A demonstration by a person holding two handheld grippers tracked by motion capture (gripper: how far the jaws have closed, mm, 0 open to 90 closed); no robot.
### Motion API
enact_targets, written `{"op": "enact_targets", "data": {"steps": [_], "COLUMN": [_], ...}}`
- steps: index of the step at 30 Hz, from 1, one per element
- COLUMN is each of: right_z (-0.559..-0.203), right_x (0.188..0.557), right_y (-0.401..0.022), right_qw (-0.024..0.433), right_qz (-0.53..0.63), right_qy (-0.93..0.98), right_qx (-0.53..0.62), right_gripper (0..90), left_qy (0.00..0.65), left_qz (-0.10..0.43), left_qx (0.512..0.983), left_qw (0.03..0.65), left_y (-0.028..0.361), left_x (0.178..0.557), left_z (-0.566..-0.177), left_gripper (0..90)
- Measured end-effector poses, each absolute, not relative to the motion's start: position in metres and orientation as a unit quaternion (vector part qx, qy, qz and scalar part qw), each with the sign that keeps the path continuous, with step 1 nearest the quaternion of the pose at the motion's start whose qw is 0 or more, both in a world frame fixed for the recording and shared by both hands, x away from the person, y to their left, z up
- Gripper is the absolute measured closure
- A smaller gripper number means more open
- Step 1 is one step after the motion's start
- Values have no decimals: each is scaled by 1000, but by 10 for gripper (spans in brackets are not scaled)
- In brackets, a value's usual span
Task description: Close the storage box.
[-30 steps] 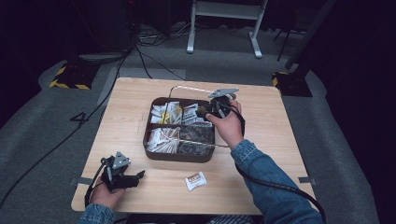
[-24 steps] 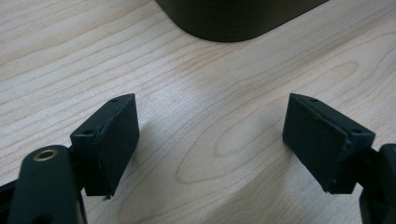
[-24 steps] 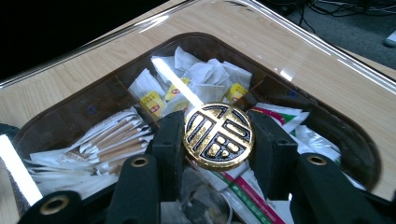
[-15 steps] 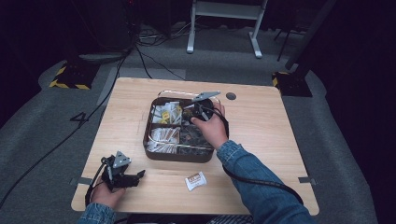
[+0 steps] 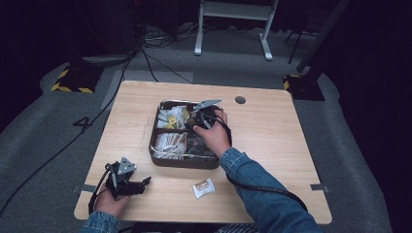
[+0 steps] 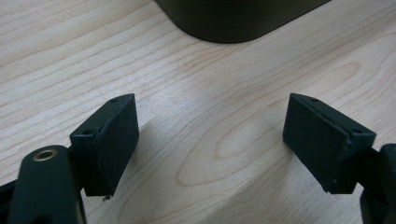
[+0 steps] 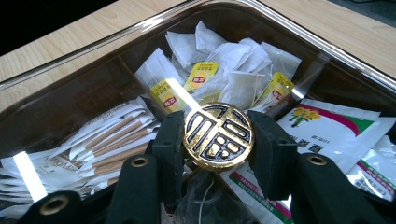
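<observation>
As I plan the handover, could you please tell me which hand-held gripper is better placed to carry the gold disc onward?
Right hand-held gripper: it is shut on the gold disc above the tray.

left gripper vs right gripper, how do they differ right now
The left gripper is open with bare wood between its pads, while the right gripper is shut on a round gold and black coin. The left gripper rests low by the table's near left corner, outside the tray; the right gripper is held over the tray's packets. Both have black pads, and each is held in a hand.
</observation>
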State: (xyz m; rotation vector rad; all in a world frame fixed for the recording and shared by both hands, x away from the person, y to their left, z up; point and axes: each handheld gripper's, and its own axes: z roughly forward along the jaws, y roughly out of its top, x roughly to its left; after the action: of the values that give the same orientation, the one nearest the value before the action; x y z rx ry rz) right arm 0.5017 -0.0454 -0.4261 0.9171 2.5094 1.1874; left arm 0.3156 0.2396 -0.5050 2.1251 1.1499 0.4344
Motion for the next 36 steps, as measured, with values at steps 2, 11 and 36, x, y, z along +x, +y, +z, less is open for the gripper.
{"op": "enact_targets", "data": {"steps": [2, 11, 36], "right_z": [-428, -432, -439], "right_x": [501, 500, 499], "right_y": [-43, -41, -40], "right_qw": [113, 116, 104], "right_qz": [399, 393, 396], "right_qy": [857, 861, 861], "right_qx": [307, 302, 302], "right_gripper": [584, 584, 576], "left_qy": [441, 441, 441], "left_qz": [167, 167, 167], "left_qx": [815, 815, 815], "left_qw": [337, 336, 337], "left_y": [240, 240, 240], "left_x": [316, 316, 316], "left_z": [-505, -505, -505], "left_gripper": [189, 189, 189]}}
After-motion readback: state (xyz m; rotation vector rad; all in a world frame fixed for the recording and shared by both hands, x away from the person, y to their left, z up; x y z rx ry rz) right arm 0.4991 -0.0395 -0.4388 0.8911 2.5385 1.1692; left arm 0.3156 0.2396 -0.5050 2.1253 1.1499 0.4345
